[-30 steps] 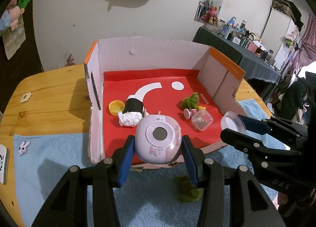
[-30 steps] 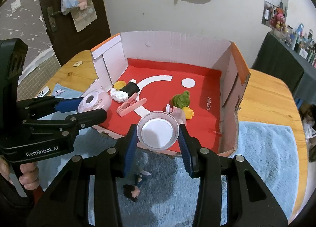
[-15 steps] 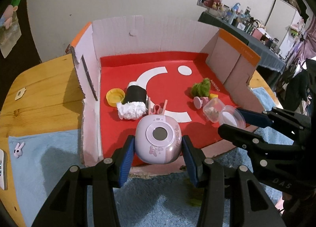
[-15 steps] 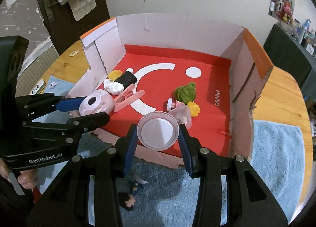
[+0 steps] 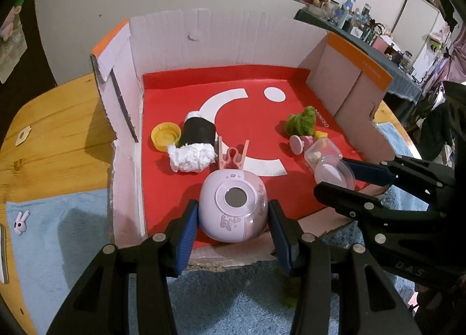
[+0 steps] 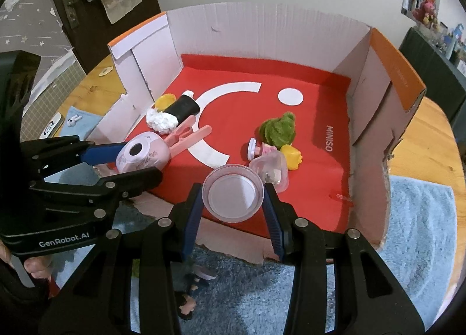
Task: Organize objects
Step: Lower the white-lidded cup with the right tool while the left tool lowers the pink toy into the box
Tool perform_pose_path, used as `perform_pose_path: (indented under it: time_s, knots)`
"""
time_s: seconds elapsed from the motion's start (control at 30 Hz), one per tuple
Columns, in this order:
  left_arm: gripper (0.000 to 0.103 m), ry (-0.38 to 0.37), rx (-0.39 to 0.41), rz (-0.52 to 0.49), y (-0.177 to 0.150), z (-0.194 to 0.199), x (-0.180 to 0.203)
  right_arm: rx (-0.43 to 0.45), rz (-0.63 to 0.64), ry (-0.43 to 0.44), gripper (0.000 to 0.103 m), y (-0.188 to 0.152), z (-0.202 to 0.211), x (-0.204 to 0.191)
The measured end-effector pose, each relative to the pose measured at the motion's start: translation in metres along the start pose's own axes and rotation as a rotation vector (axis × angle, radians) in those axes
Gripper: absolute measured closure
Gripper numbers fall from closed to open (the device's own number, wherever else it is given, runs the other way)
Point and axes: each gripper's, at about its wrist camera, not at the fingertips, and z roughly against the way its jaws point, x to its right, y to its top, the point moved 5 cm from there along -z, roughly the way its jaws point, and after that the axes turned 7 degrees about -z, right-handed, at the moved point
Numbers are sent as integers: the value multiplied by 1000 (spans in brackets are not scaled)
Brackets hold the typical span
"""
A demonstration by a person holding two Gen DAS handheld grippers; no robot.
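Leftmost, a blue mat (image 5: 67, 233) on the wooden table (image 5: 52, 137) carries a small bunny charm (image 5: 21, 222). Next comes the cardboard box (image 5: 233, 35) with its red floor. Inside, from the left: a yellow cap (image 5: 164, 139), a black roll (image 5: 198, 131) with white fluff (image 5: 190, 157) at its near end, then a pink clip (image 5: 233, 157). The left gripper (image 5: 233, 212) clamps a lilac toy camera (image 5: 233, 212) over the box's near edge, just in front of the clip. Further right sit a green plush (image 5: 301, 125), a pink figure (image 5: 300, 143) and a yellow toy (image 6: 291, 157). The right gripper (image 6: 233, 198) pinches a clear round lid (image 6: 233, 198), touching or just beside a clear cup (image 6: 272, 172) lying on its side
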Motion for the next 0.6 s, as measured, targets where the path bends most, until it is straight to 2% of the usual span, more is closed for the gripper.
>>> perform_pose_path:
  time_s: [0.6]
  knots:
    - [53,-1,-13,0,7,-6,-3,-11,-4,-1,64,3,-8,2]
